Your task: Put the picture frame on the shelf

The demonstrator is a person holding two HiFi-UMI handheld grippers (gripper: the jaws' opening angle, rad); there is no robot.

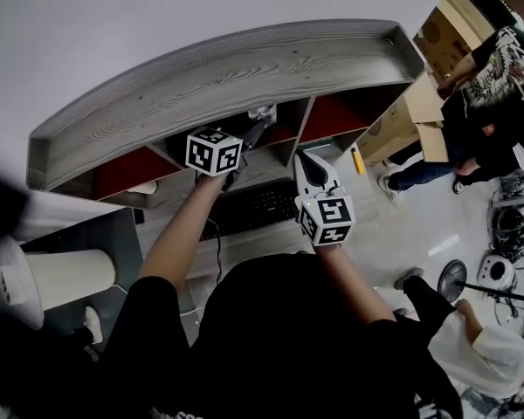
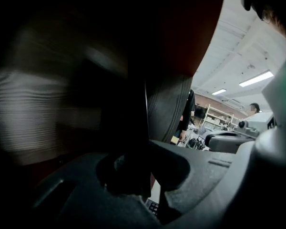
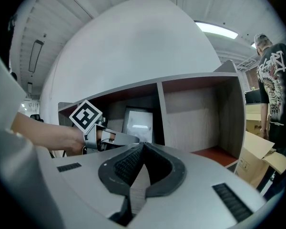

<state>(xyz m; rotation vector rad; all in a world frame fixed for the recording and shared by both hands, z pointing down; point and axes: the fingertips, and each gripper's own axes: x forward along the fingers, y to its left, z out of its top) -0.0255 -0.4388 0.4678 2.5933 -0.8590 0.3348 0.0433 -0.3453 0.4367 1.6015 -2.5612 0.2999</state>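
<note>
The picture frame [image 3: 139,123] stands upright inside the shelf [image 1: 244,68]. In the right tool's view it is in the compartment just left of the middle divider, with its glass side towards us and its back close to the rear wall. The left tool [image 3: 131,138] comes in from the left of that picture and meets the frame at its lower left edge. In the left tool's own view the jaws are pressed on a thin dark upright plate, which we judge to be the frame seen edge-on, so we read this tool as pinching the frame. That view is dark and blurred, and we cannot tell whether the bottom of the frame already rests on the compartment floor. The right tool [image 1: 308,162] is at centre-right of the head view, in front of the shelf and well apart from the frame. It is above the table [image 1: 266,173], near the keyboard [image 1: 258,208], and its jaws are pressed together with nothing between them. We judge that the placing step is in hand and the task is close to its end. The next move calls for setting the frame down so that it leans steadily. After that the left jaws should spread and the tool should come straight back out, without catching the frame or the divider, because such a thin frame could tip forward.
</note>
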